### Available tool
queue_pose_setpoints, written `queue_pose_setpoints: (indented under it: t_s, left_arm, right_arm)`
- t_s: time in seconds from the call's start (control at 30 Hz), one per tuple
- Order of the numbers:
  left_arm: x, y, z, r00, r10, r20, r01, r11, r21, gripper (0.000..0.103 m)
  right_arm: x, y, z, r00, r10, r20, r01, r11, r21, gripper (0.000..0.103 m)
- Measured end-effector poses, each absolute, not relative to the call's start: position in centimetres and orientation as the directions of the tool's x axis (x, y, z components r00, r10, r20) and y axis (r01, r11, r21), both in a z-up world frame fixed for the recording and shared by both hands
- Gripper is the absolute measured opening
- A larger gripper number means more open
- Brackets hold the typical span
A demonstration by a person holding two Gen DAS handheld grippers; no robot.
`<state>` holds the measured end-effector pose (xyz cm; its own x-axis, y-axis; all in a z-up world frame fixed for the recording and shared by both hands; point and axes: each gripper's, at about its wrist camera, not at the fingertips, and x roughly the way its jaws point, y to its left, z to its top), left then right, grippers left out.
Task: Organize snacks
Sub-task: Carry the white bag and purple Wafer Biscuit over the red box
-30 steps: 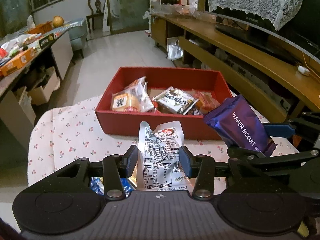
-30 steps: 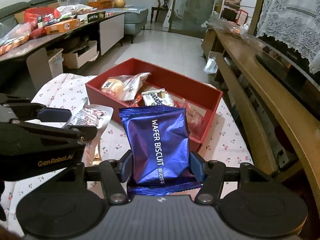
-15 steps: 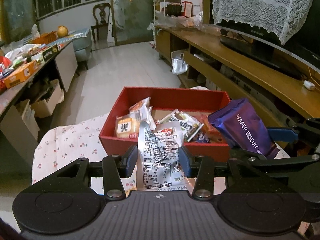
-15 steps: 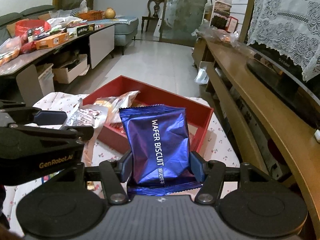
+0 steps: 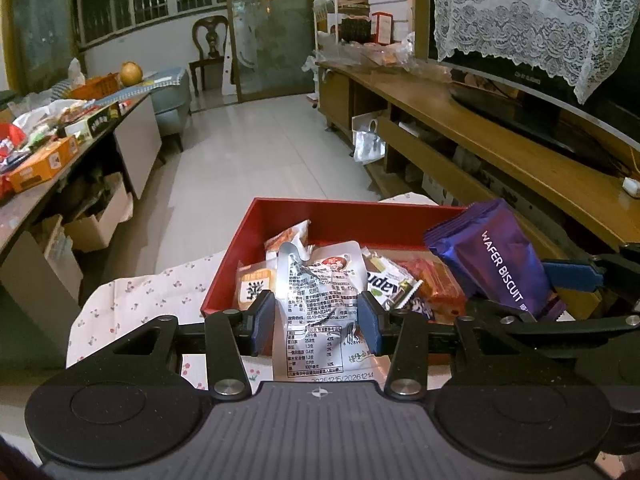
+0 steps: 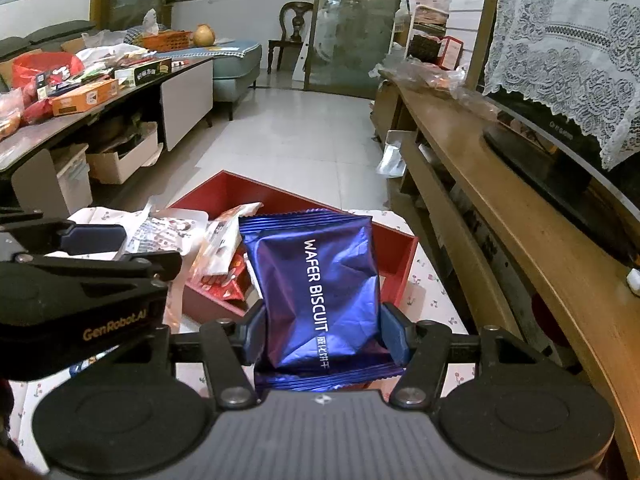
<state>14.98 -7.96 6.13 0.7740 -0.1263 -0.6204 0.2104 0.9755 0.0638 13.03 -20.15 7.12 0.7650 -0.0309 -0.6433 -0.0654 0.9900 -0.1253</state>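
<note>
The left gripper (image 5: pixel 316 320) squeezes a silver packet (image 5: pixel 320 312) above the near edge of the red box (image 5: pixel 360 216). The right gripper (image 6: pixel 322 334) squeezes a blue wafer pack (image 6: pixel 316 292) (held upright) beside it, over the box's snacks (image 5: pixel 432 284).

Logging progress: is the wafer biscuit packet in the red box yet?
Not yet. The wafer biscuit packet is held upright in the right tongs, above the red box.
</note>
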Motion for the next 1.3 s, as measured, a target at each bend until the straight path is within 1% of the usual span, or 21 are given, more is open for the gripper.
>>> queue_pose_setpoints:
  t_s: [0.73, 1.3]
  left_arm:
    - [18.9, -8.8, 5.8, 0.78, -0.112, -0.616, 0.196, 0.978, 0.071, 0.052]
    - [23.5, -10.1, 3.3, 0.761, -0.103, -0.641, 0.196, 0.978, 0.075, 0.052]
  right_arm:
    - [17.4, -20.8, 6.7, 0.764, -0.061, -0.642, -0.032, 0.991, -0.132, 0.075]
    - [22.5, -22.0, 4.1, 0.735, -0.101, -0.67, 0.0, 0.989, -0.148, 0.075]
